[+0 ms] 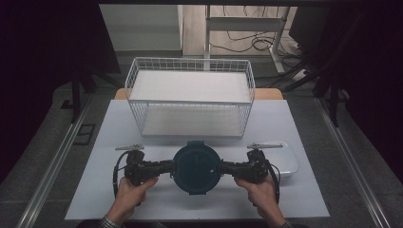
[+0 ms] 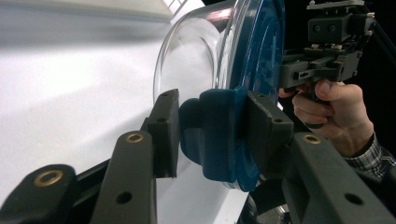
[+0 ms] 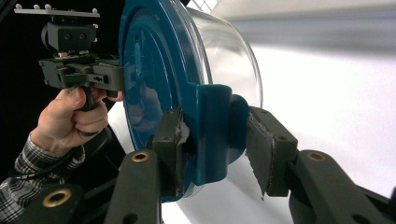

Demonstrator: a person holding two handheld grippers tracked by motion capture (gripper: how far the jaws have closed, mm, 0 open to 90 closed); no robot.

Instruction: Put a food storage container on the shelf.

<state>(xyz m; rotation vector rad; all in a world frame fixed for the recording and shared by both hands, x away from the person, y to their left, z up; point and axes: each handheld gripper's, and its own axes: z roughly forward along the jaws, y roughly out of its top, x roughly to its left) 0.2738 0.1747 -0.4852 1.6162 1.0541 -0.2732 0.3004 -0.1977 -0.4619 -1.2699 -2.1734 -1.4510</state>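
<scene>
Blue-lidded clear container (image 1: 196,167) (contents unseen) clamped at its latches by left gripper (image 1: 164,167) and right gripper (image 1: 229,168).

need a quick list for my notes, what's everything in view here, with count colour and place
container: 1, clear body with dark blue lid, near the table's front middle, between the two grippers
clasp tabs: 2, dark blue, one on each side of the lid
wire basket: 1, white, far half of the table, behind the container
tray: 1, white, right side, behind the right gripper
table: 1, white top
left gripper: 1, black, jaws either side of the left tab, in the left hand
right gripper: 1, black, jaws either side of the right tab, in the right hand
</scene>
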